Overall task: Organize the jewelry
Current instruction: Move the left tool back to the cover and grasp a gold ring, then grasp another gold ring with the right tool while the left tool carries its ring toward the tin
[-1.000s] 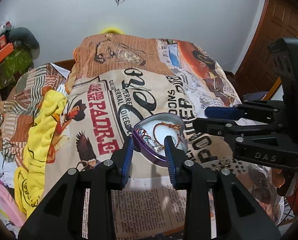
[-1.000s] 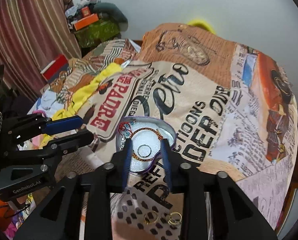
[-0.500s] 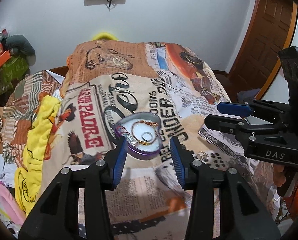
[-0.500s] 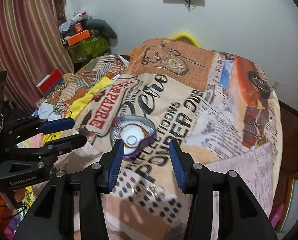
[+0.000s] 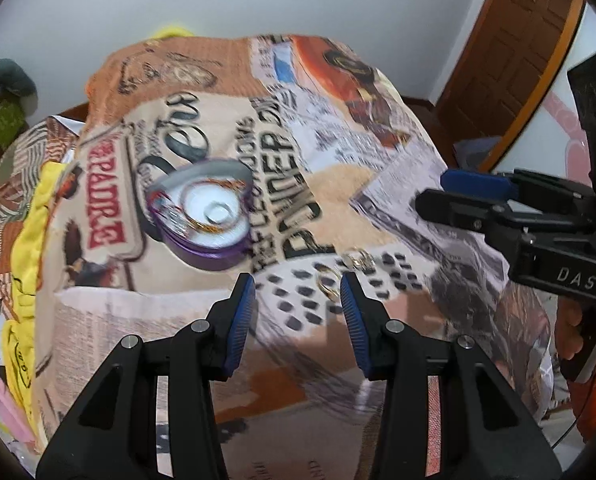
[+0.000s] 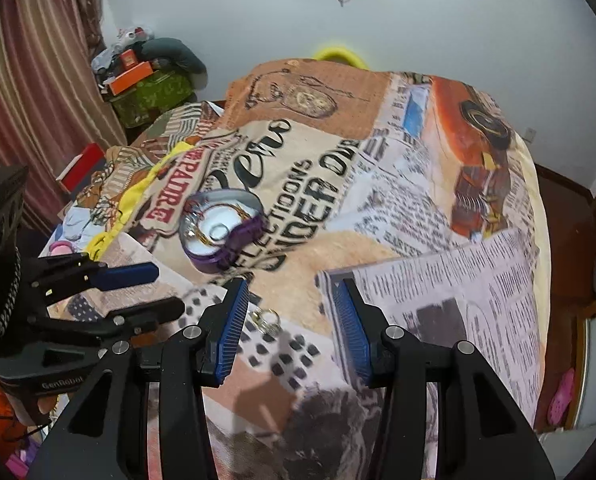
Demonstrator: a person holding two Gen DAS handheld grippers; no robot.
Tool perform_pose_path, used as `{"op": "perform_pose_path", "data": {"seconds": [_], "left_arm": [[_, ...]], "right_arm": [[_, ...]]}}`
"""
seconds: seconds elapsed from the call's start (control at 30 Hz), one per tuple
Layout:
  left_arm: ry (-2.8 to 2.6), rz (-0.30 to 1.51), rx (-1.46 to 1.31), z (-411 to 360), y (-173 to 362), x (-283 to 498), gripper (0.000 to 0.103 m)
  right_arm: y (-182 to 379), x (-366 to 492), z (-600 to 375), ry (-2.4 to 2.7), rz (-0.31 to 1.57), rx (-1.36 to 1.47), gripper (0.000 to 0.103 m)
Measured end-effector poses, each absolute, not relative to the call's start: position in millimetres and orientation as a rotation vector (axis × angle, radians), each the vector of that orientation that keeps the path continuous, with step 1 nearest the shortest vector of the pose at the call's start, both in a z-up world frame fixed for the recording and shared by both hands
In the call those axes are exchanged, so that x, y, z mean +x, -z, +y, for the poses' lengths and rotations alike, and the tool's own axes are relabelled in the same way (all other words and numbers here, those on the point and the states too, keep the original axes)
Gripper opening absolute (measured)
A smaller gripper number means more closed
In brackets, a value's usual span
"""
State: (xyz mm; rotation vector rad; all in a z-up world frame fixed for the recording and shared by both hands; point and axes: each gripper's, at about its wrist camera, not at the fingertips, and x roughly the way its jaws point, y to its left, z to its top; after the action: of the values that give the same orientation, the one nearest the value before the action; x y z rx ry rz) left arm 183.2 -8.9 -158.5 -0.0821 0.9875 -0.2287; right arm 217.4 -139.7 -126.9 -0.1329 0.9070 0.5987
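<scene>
We log: tin [image 5: 208,220] on blanket [image 6: 437,216], bracelets and a ring inside, done; gold rings [image 6: 266,320] loose on blanket, left; left gripper [image 5: 298,304] and right gripper [image 6: 288,320] wide, empty.

A purple heart-shaped tin [image 5: 202,216] sits open on the bed, its white lining holding a gold chain [image 5: 214,204] and a ring [image 5: 219,213]. Two gold rings [image 5: 343,272] lie loose on the bedspread nearby, apart from the tin.
</scene>
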Motion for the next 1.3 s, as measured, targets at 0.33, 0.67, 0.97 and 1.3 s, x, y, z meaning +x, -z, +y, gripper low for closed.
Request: {"op": "perform_pose_path", "data": {"seconds": [0.33, 0.67, 0.97, 1.3], "left_arm": [[0.267, 1.021, -0.034, -34, 182, 184, 0.044], [0.254, 1.006, -0.005, -39, 193, 193, 0.026], [0.281, 0.986, -0.101, -27, 190, 194, 0.006], [0.220, 0.930, -0.084, -3, 179, 184, 0.006]], "right_arm": [[147, 211, -151, -0.590, 0.948, -0.130, 0.043], [158, 215, -155, -0.594, 0.980, -0.088, 0.043], [168, 213, -146, -0.623, 1.003, -0.108, 0.043], [171, 219, -120, -0.679, 1.009, -0.136, 0.043]]}}
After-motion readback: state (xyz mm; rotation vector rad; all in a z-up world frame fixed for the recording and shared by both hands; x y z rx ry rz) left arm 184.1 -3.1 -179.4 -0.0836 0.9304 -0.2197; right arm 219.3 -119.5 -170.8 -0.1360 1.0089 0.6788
